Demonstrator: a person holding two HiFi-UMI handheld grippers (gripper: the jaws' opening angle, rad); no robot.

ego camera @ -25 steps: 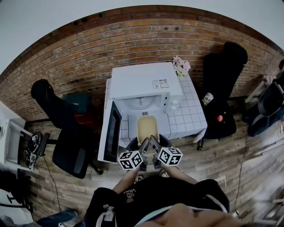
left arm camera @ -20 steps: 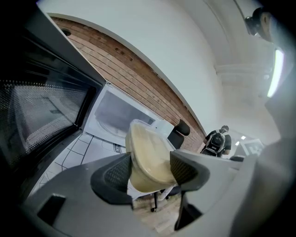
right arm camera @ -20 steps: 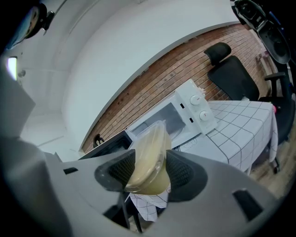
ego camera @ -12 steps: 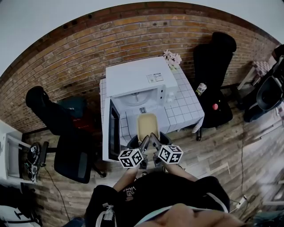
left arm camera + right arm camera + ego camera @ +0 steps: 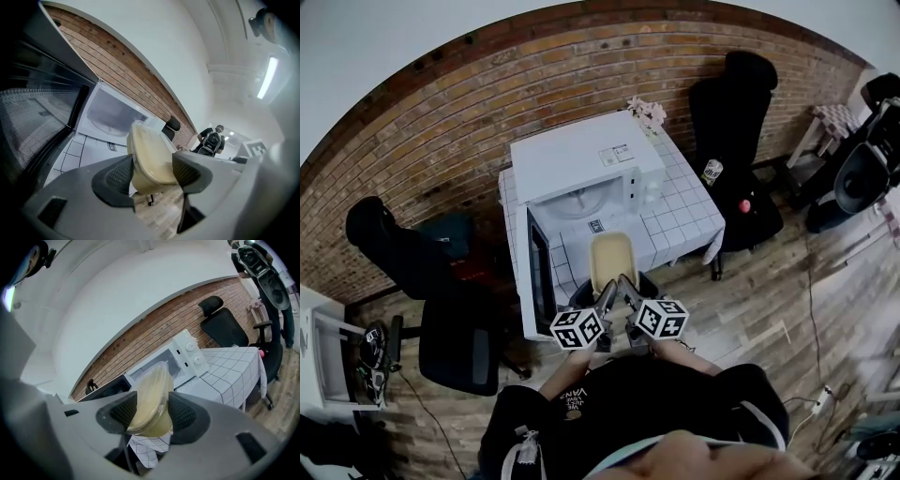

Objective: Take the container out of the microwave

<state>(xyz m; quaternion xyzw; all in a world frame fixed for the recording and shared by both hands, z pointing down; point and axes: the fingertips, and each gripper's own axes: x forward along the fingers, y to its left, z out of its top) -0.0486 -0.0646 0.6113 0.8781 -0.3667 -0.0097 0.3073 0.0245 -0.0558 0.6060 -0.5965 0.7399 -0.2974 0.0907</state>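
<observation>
left hand-held gripper [image 5: 607,287], right hand-held gripper [image 5: 626,284] clamp container [image 5: 611,257]

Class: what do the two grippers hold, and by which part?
Both hold the container: the left gripper and the right gripper each clamp its near end, side by side.

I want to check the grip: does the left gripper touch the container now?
Touching. The left gripper view shows both jaws of the left gripper pressed against the sides of the container.
</observation>
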